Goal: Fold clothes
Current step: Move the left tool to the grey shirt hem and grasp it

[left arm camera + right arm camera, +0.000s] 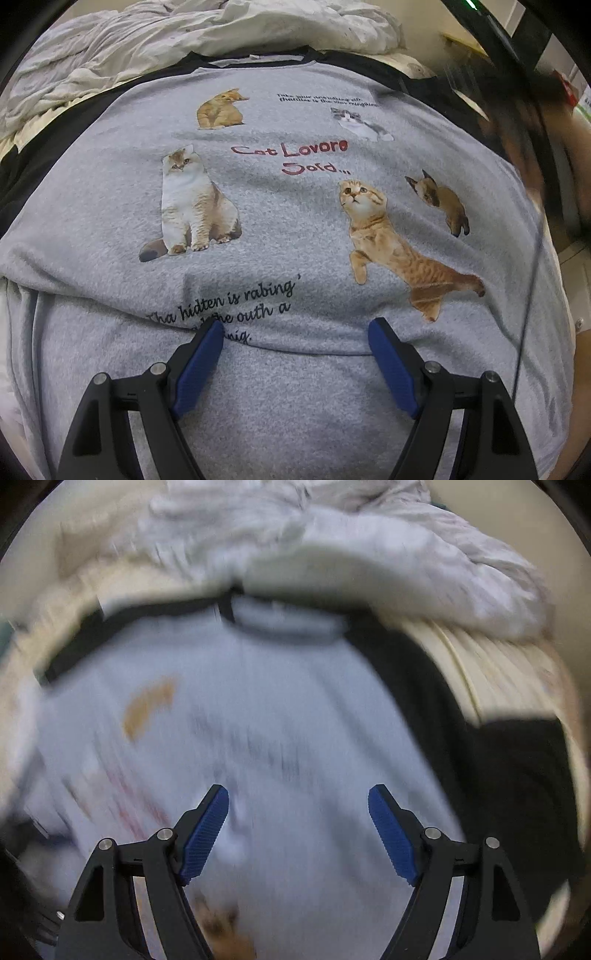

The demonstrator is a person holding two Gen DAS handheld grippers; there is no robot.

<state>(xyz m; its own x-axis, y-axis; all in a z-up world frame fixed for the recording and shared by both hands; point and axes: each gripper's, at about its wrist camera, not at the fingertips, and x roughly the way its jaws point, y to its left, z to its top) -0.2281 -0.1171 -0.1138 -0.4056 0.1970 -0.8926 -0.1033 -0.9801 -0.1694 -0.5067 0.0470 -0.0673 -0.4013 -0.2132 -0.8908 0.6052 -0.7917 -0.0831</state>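
Fingers (201, 363) of the left gripper (295, 332) spread wide over the grey cat-print shirt (295, 229) lying flat on the bed (491, 672), right gripper (298, 799) just as wide with nothing between, a rumpled white duvet (184, 40) heaped beyond the collar.

A home bedroom: a rumpled white duvet (207, 40) lies heaped on a cream mattress (491, 672).
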